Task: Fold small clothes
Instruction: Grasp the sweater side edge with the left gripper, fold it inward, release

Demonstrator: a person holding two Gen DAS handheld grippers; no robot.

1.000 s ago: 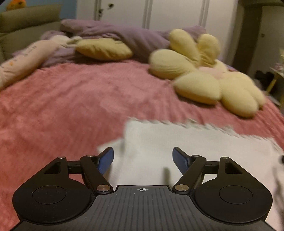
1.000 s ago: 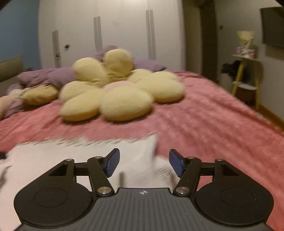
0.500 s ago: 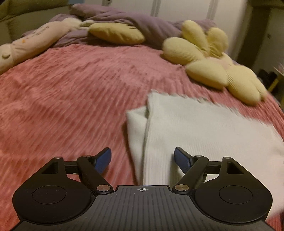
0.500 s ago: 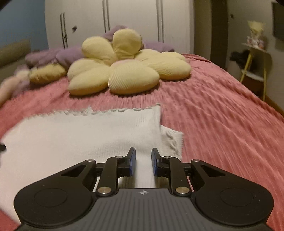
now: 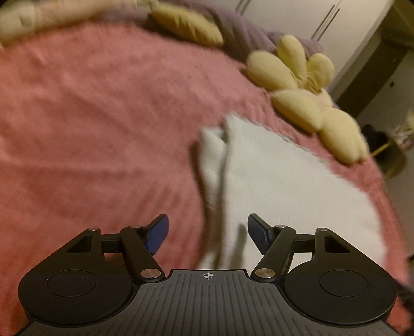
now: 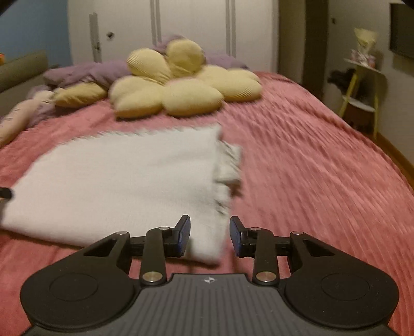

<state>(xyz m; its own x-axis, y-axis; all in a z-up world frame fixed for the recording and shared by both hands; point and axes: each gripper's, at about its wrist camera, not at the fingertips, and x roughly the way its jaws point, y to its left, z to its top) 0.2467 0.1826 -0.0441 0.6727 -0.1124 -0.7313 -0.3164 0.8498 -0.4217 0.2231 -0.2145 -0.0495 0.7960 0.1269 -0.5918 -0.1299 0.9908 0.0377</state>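
A white knitted garment (image 6: 116, 181) lies folded flat on the pink bedspread (image 6: 310, 168); it also shows in the left wrist view (image 5: 284, 186). A sleeve or under-layer sticks out at its left edge (image 5: 212, 160) and at its right edge (image 6: 229, 165). My left gripper (image 5: 208, 236) is open and empty, hovering above the garment's near left corner. My right gripper (image 6: 210, 239) is partly open and empty, with the garment's near right corner in front of its fingers.
A yellow flower-shaped cushion (image 6: 181, 85) lies behind the garment, with a purple blanket (image 6: 85, 73) and another yellow pillow (image 5: 186, 24) further back. A small yellow side table (image 6: 362, 93) stands right of the bed. White wardrobe doors fill the back wall.
My right gripper shut half a second ago and has opened partway again, now drawn back a little. My left gripper has risen and tilted, staying open. The garment's right side looks folded over.
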